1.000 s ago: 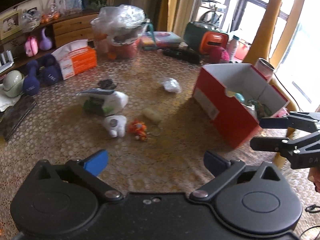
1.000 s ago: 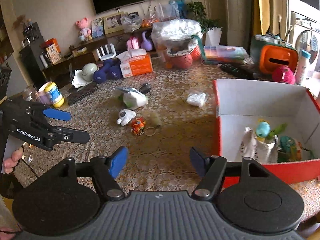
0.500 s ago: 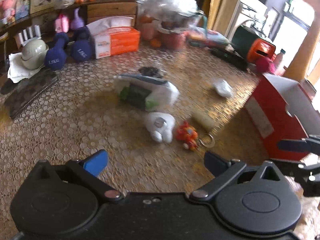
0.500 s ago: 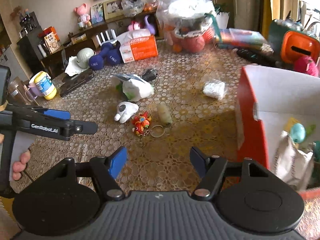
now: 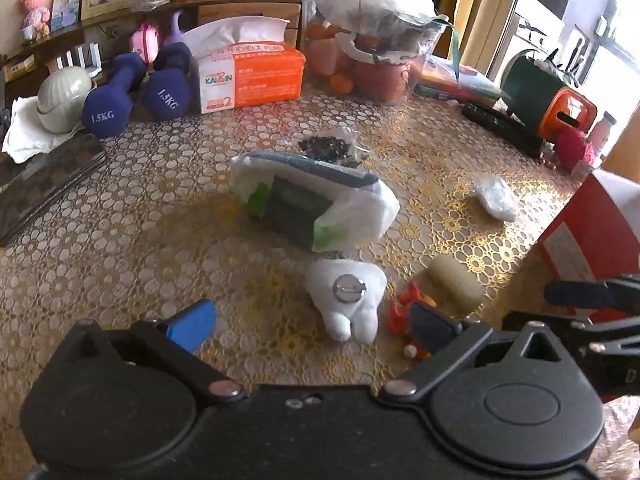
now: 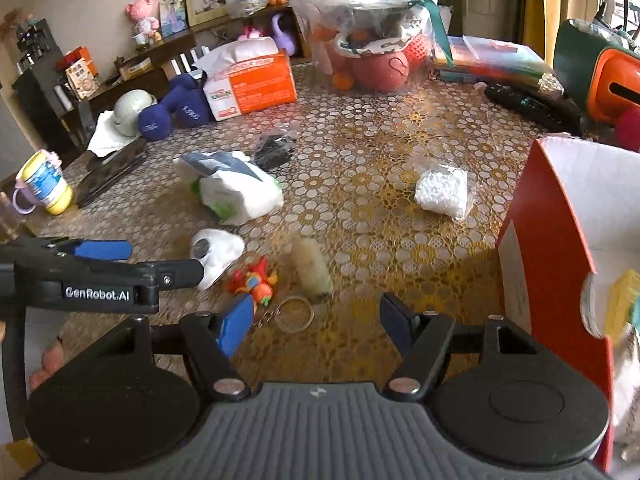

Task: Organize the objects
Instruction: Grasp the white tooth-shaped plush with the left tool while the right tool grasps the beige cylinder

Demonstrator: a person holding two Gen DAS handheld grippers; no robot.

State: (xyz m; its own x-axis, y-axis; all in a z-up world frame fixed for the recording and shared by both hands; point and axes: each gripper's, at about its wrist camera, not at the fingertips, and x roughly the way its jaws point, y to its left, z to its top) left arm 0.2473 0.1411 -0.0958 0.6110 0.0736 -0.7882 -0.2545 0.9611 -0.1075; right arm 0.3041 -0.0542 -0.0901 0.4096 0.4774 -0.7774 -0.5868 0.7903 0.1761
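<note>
Both my grippers hang wide apart and empty, and the tooth plush [image 5: 347, 296], just left of the orange keychain toy [image 6: 253, 280], sits dead ahead of my left gripper [image 5: 310, 326], its nearer one.

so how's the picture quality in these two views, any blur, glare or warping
Left wrist view: strong fisheye bending at the edges, window light blown out at the upper right, tooth plush sharp. Right wrist view: same barrel warping, the red box smeared at the right edge with its contents too blurred to name, and the box casts a shadow on the tablecloth.
</note>
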